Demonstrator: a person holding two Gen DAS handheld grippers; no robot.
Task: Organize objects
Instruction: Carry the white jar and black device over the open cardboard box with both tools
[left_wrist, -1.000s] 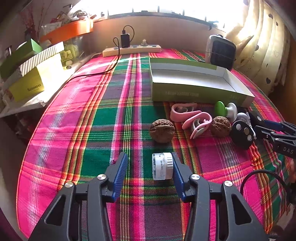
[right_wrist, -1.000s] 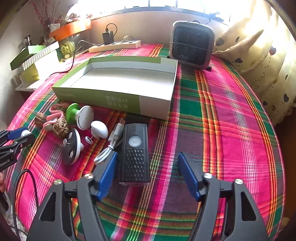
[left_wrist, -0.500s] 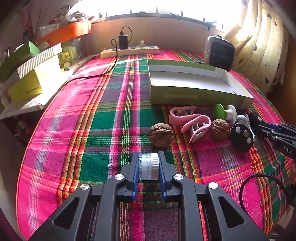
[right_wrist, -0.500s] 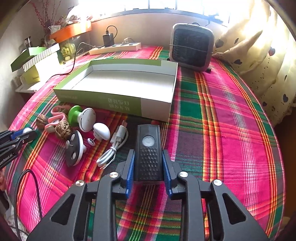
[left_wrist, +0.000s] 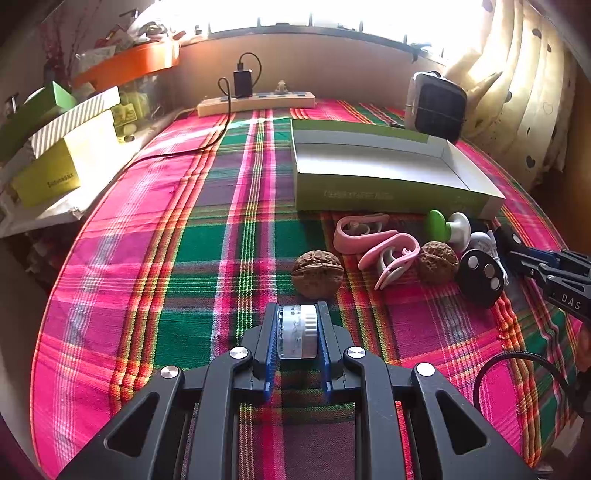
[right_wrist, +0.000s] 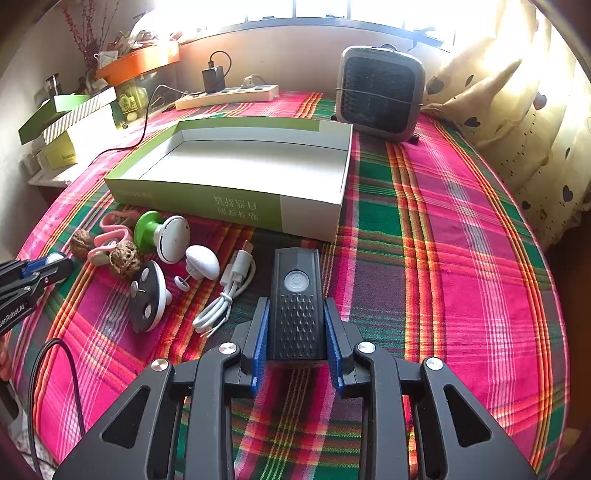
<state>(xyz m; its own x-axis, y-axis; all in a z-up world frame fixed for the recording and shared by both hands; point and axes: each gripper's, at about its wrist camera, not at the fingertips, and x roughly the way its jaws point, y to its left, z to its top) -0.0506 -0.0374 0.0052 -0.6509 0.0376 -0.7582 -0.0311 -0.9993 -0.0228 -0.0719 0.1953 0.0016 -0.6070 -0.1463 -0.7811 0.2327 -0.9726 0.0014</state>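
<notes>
Your left gripper (left_wrist: 297, 338) has its blue pads clamped on a small white roll (left_wrist: 297, 336) that sits on the plaid cloth (left_wrist: 147, 258), with a walnut (left_wrist: 317, 273) just beyond at twelve o'clock. Your right gripper (right_wrist: 296, 332) has just closed and squeezes a black light (right_wrist: 296, 306). A white cable (right_wrist: 225, 295) lies at its ten o'clock; the open box (right_wrist: 229, 201) sits at eleven.

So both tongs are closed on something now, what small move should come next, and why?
Probably lift both straight up a little. The left tongs pinch the small white roll and the right tongs clamp the black device, both seemingly on the cloth. The open green box behind is empty, so clearing its wall comes first.
</notes>
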